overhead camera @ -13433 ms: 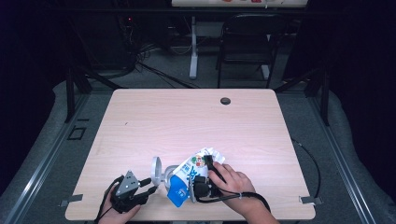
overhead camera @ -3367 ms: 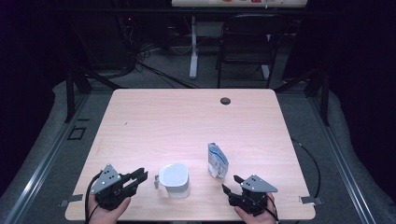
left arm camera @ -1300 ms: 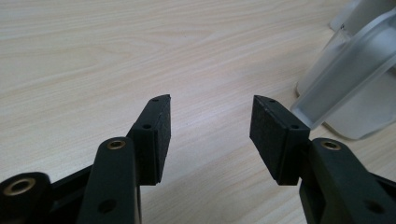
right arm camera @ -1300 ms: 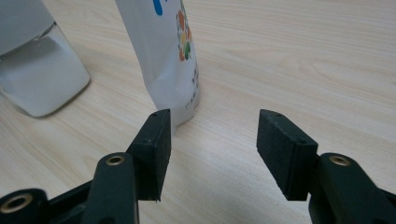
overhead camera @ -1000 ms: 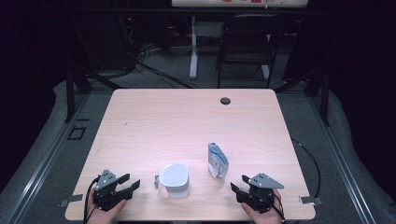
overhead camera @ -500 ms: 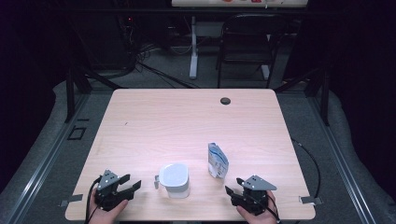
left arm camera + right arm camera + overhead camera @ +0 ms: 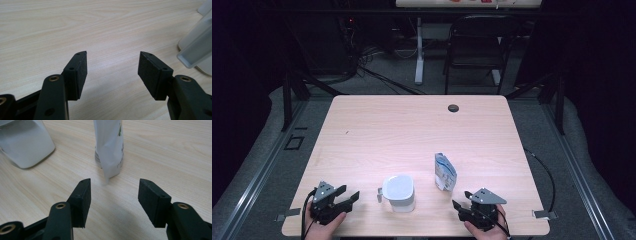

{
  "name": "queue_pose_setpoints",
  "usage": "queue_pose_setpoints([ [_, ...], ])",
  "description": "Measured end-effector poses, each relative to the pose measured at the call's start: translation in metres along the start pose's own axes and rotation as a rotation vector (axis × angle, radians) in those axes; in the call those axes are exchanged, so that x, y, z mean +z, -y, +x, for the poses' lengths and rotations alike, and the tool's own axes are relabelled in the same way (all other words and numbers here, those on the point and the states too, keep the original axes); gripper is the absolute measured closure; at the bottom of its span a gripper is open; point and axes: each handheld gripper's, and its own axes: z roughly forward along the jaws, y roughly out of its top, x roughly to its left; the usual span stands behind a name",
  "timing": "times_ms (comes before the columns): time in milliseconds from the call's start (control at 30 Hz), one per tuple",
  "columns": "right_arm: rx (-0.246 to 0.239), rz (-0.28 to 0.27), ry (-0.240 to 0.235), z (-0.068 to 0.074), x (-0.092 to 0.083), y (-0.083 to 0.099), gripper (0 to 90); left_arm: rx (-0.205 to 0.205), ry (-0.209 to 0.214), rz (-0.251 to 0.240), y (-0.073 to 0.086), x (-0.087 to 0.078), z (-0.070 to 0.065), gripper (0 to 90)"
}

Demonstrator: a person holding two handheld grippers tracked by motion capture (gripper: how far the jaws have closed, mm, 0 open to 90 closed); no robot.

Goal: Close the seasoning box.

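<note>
A white lidded container (image 7: 399,192) with a small handle stands near the table's front edge, in the middle. To its right a blue-and-white pouch (image 7: 444,171) stands upright. My left gripper (image 7: 348,199) rests at the front left, open and empty, its jaws pointing right toward the container (image 7: 197,45). At the front right my right gripper (image 7: 460,206) is open and empty too. In the right gripper view the pouch (image 7: 110,147) stands just beyond the jaws, and the container (image 7: 25,142) shows at upper left.
The light wooden table (image 7: 412,135) has a round cable hole (image 7: 454,107) near its far edge. A black chair (image 7: 474,55) and a desk leg stand behind the table. A cable (image 7: 547,175) trails off the right side.
Long ago the right hand held the pouch beside the container; since then the pouch stands upright alone. Over the last second both grippers have barely shifted.
</note>
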Motion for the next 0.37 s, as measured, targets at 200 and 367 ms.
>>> queue_pose_setpoints([
  [200, 0.009, -0.006, 0.014, -0.003, -0.0026, 0.0003, 43.9, 0.004, -0.003, 0.007, -0.0012, -0.0003, 0.0011, 41.4],
  [367, 0.017, -0.014, 0.023, -0.0065, -0.0032, 0.0015, 43.7, -0.001, -0.003, -0.004, -0.0044, 0.0, -0.0007, 41.4],
])
